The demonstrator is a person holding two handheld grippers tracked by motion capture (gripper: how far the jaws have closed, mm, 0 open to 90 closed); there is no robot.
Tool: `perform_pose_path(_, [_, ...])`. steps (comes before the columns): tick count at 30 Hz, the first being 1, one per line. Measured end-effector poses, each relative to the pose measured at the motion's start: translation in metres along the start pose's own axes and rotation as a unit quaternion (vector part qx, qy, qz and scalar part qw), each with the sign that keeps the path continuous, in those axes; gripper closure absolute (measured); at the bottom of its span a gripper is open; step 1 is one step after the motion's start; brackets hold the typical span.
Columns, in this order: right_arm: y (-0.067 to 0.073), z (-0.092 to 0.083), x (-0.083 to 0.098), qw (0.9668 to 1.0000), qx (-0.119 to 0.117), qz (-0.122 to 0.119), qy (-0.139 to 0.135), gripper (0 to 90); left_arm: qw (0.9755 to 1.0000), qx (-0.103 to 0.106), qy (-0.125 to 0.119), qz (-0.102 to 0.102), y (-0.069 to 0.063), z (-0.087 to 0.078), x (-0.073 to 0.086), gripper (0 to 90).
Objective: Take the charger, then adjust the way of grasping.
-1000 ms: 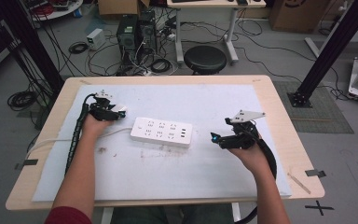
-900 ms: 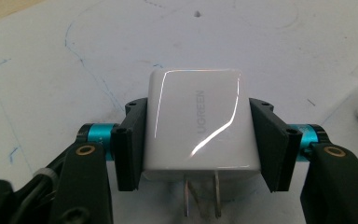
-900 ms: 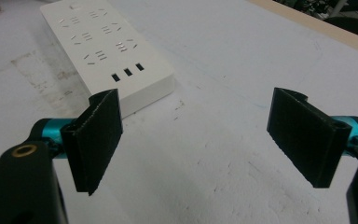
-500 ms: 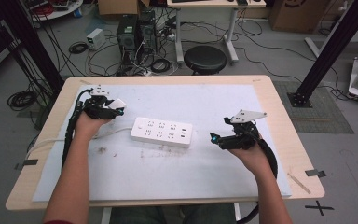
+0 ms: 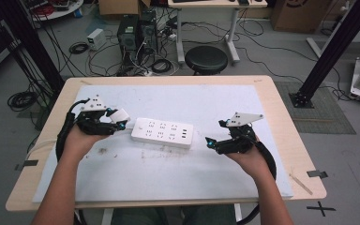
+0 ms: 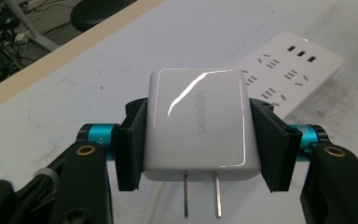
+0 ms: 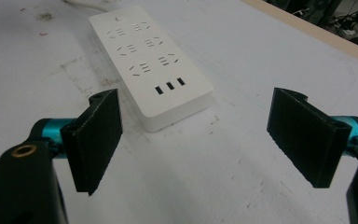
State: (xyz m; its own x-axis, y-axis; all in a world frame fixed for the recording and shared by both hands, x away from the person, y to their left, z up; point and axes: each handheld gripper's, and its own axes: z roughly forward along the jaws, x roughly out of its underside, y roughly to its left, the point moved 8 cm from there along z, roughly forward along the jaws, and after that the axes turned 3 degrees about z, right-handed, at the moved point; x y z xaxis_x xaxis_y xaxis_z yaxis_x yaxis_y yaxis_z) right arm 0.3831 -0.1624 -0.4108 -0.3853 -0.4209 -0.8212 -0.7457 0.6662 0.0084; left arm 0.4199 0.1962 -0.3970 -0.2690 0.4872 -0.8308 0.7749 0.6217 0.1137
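Holding a white charger [image 6: 198,123], the left gripper [image 5: 115,121] had its two black jaws pressed on the charger's two sides. In the left gripper view the charger was shiny, with grey letters on its face. Its two metal pins [image 6: 200,194] pointed down toward the bottom of that view. In the high view the charger [image 5: 120,115] was up off the table, just to the left of the power strip [image 5: 162,132] and not touching it.

The power strip was white and long. It lay flat on the white mat [image 5: 183,101] in the middle of the table [image 5: 288,119]. It had rows of plug holes on top and three small slots at its right end. In the left gripper view the strip [image 6: 291,70] lay past the charger, on the far right.

The right gripper [image 5: 214,134] was on the right side of the table, near the right end of the strip but apart from it. Its jaws were spread wide and held nothing. In the right gripper view the strip [image 7: 151,63] lay between and past the two black pads [image 7: 95,140], with its three small slots at the near end. The mat [image 7: 242,154] there had little marks and scuffs on it.

A person's left hand [image 5: 77,140] held the left gripper, and the right hand [image 5: 248,159] held the right one. Both arms came in from the near edge of the table. A grey plate [image 5: 246,117] sat on top of the right gripper.

Far behind the table stood a round black stool [image 5: 206,59] on the floor, with lots of cables [image 5: 161,61] lying around it.
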Motion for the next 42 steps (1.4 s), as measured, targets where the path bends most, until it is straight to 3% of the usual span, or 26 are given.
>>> perform_pose_path(5, [0.003,0.002,-0.002,1.0000,-0.008,-0.005,0.004,18.2,0.9991,0.022,-0.015,0.034,-0.024,-0.007,0.001,42.5])
perform_pose_path(6, [0.005,0.001,-0.003,0.9999,-0.011,-0.002,0.004,18.2,0.9991,0.022,-0.015,0.034,-0.024,-0.007,0.001,42.4])
perform_pose_path(9, [0.009,0.001,-0.006,0.9998,-0.021,0.000,0.005,18.2,0.9978,0.033,-0.022,0.053,-0.035,-0.008,-0.001,42.4])
perform_pose_path(10, [0.012,0.002,-0.006,0.9997,-0.026,0.002,0.006,18.2,0.9966,0.044,-0.029,0.064,-0.044,-0.008,-0.004,42.5])
perform_pose_path(11, [0.012,0.002,-0.006,0.9997,-0.026,0.002,0.006,18.2,0.9966,0.044,-0.029,0.064,-0.044,-0.008,-0.004,42.4])
perform_pose_path(13, [0.019,0.004,-0.009,0.9991,-0.040,0.011,0.004,18.2,0.9934,0.058,-0.045,0.088,-0.059,-0.007,-0.009,42.4])
perform_pose_path(14, [0.019,0.004,-0.009,0.9991,-0.040,0.011,0.004,18.2,0.9934,0.058,-0.045,0.088,-0.059,-0.007,-0.009,42.5])
perform_pose_path(17, [0.029,0.010,-0.009,0.9978,-0.061,0.022,0.006,18.2,0.9886,0.075,-0.061,0.116,-0.077,-0.002,-0.013,42.4])
perform_pose_path(18, [0.036,0.014,-0.007,0.9965,-0.078,0.027,0.013,18.3,0.9867,0.079,-0.063,0.127,-0.083,-0.001,-0.014,42.5])
perform_pose_path(20, [0.039,0.015,-0.007,0.9960,-0.083,0.032,0.012,18.2,0.9838,0.087,-0.071,0.139,-0.095,0.004,-0.015,42.4])
perform_pose_path(22, [0.048,0.019,-0.007,0.9930,-0.107,0.049,0.013,18.3,0.9797,0.095,-0.075,0.159,-0.111,0.011,-0.015,42.4])
perform_pose_path(23, [0.048,0.019,-0.007,0.9930,-0.107,0.049,0.013,18.3,0.9797,0.095,-0.075,0.159,-0.111,0.011,-0.015,42.4])
perform_pose_path(24, [0.052,0.021,-0.007,0.9913,-0.117,0.060,0.011,18.3,0.9768,0.101,-0.079,0.172,-0.121,0.016,-0.014,42.4])
perform_pose_path(25, [0.052,0.021,-0.007,0.9913,-0.117,0.060,0.011,18.3,0.9768,0.101,-0.079,0.172,-0.121,0.016,-0.014,42.4])
perform_pose_path(28, [0.063,0.024,-0.007,0.9845,-0.150,0.090,0.012,18.3,0.9726,0.114,-0.084,0.184,-0.136,0.024,-0.015,42.4])
perform_pose_path(30, [0.071,0.028,-0.006,0.9777,-0.178,0.110,0.014,18.2,0.9701,0.118,-0.090,0.192,-0.145,0.027,-0.016,42.4])
perform_pose_path(31, [0.073,0.029,-0.005,0.9750,-0.187,0.119,0.014,18.3,0.9676,0.117,-0.096,0.202,-0.152,0.031,-0.018,42.4])
perform_pose_path(32, [0.074,0.031,-0.006,0.9726,-0.195,0.126,0.012,18.3,0.9676,0.117,-0.096,0.202,-0.152,0.031,-0.018,42.4])
perform_pose_path(33, [0.074,0.031,-0.006,0.9726,-0.195,0.126,0.012,18.3,0.9666,0.114,-0.097,0.208,-0.155,0.033,-0.018,42.4])
perform_pose_path(35, [0.078,0.034,-0.006,0.9634,-0.221,0.152,0.010,18.3,0.9640,0.104,-0.097,0.225,-0.161,0.040,-0.017,42.4])
perform_pose_path(36, [0.078,0.034,-0.006,0.9634,-0.221,0.152,0.010,18.3,0.9640,0.104,-0.097,0.225,-0.161,0.040,-0.017,42.4])
perform_pose_path(37, [0.080,0.036,-0.005,0.9567,-0.237,0.169,0.009,18.3,0.9635,0.100,-0.097,0.229,-0.163,0.042,-0.017,42.4])
perform_pose_path(40, [0.083,0.039,-0.006,0.9485,-0.256,0.186,0.007,18.3,0.9602,0.089,-0.099,0.245,-0.167,0.048,-0.016,42.5])
perform_pose_path(42, [0.085,0.042,-0.005,0.9425,-0.270,0.197,0.006,18.3,0.9597,0.086,-0.101,0.248,-0.168,0.049,-0.016,42.5])
